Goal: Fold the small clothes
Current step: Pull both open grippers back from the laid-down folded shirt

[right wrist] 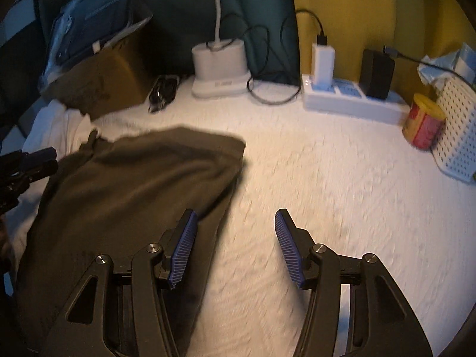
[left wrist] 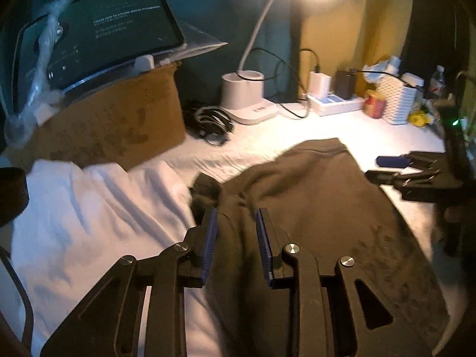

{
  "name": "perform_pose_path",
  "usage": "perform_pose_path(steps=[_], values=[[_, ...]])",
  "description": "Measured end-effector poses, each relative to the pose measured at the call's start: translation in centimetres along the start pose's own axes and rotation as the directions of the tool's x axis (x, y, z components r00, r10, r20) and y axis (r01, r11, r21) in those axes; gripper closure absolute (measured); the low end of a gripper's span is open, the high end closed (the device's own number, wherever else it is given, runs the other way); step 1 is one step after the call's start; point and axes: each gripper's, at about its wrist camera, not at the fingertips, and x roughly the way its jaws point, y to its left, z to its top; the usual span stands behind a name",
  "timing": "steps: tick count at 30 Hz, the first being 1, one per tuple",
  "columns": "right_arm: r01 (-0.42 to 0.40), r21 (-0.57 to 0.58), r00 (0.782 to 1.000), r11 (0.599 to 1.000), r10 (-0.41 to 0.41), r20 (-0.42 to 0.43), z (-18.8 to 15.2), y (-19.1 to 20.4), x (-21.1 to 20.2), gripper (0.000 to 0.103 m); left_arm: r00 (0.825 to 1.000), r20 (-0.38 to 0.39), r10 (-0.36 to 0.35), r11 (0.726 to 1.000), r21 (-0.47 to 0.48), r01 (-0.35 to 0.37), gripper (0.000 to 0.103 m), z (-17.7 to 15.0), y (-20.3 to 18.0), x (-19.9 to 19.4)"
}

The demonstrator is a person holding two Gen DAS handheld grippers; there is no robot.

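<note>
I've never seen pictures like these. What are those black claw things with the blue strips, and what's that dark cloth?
They are two grabber tools; a person holds one in each hand. Each carries a camera looking along its two fingers, so one picture comes from the left gripper and one from the right gripper. A dark garment lies on a white cover, waiting to be folded. A white cloth lies beside it. Farther back stand a lamp and a cardboard box. Both grippers are open: the garment shows between the left one's fingers, unpinched; the right's are empty.
</note>
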Motion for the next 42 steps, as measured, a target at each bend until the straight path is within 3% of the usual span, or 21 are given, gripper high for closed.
perform_pose_path(steps=[7,11,14,24,28,34,40,42], values=[[-0.019,0.037,1.0,0.999,0.018,0.014,-3.5,0.3,-2.4,0.046,0.997,-0.047,-0.062,0.998,-0.014,0.061,0.077,-2.2,-2.3,-0.9],[-0.044,0.045,0.999,0.998,0.044,-0.001,-5.6,0.7,-3.4,0.051,0.993,-0.088,-0.084,0.996,-0.038,0.081,0.077,-3.7,-3.0,-0.9],[-0.073,0.048,0.997,0.996,0.073,-0.003,-6.9,1.1,-4.5,0.063,0.989,-0.108,-0.1,0.993,-0.081,0.091,0.077,-4.4,-2.7,-1.1],[-0.133,0.007,0.991,0.991,0.133,-0.029,-10.3,3.6,-6.8,0.063,0.989,-0.113,-0.096,0.99,-0.111,0.083,0.077,-5.3,-2.7,-2.5],[-0.207,0.039,0.977,0.978,0.209,-0.044,-11.7,4.6,-7.7,0.064,0.989,-0.103,-0.103,0.989,-0.114,0.091,0.077,-5.6,-3.0,-3.3],[-0.206,0.041,0.977,0.978,0.207,-0.043,-13.6,5.9,-9.1,0.067,0.989,-0.091,-0.114,0.988,-0.116,0.103,0.077,-6.1,-3.7,-4.3],[-0.212,0.05,0.976,0.976,0.214,-0.037,-15.1,6.2,-9.9,0.089,0.989,-0.083,-0.126,0.987,-0.114,0.116,0.077,-6.6,-4.3,-5.3],[-0.214,0.042,0.976,0.976,0.216,-0.037,-15.5,6.5,-10.2,0.09,0.988,-0.078,-0.133,0.985,-0.12,0.123,0.077,-6.7,-4.3,-5.7]])
